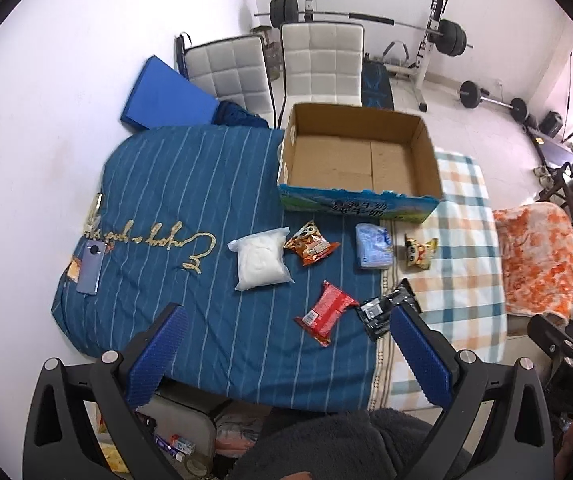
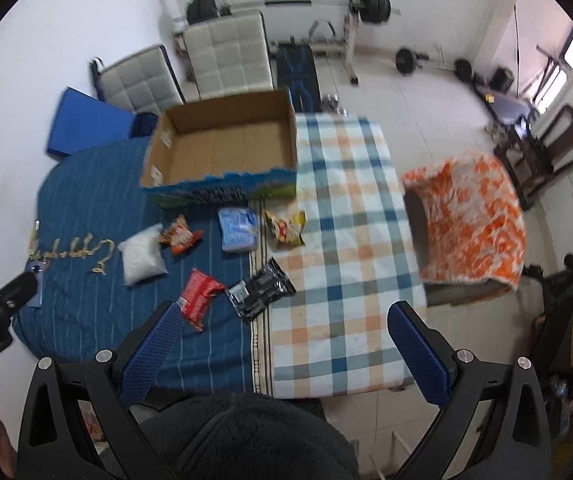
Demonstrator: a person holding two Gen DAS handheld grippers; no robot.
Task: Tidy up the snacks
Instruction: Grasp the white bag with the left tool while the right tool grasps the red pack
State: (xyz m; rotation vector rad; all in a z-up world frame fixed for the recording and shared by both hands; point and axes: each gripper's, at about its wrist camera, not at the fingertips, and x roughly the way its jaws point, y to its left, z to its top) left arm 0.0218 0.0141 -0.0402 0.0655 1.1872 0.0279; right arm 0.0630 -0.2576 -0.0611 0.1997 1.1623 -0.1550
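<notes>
An empty cardboard box (image 1: 356, 162) (image 2: 222, 148) stands at the far side of the covered table. In front of it lie several snacks: a white bag (image 1: 260, 260) (image 2: 140, 254), an orange packet (image 1: 311, 243) (image 2: 180, 236), a light blue pack (image 1: 372, 246) (image 2: 238, 229), a yellow packet (image 1: 420, 252) (image 2: 285, 228), a red packet (image 1: 324, 312) (image 2: 197, 296) and a black packet (image 1: 386, 307) (image 2: 260, 288). My left gripper (image 1: 290, 320) hovers open above the red packet. My right gripper (image 2: 286, 318) is open too, above the near table edge, holding nothing.
A phone (image 1: 92, 266) lies at the left of the blue striped cloth (image 1: 166, 184). A checked cloth (image 2: 346, 240) covers the table's right part. An orange-patterned stool (image 2: 470, 216) stands to the right. White chairs (image 1: 320, 64) and a weight bench (image 1: 422, 40) stand behind.
</notes>
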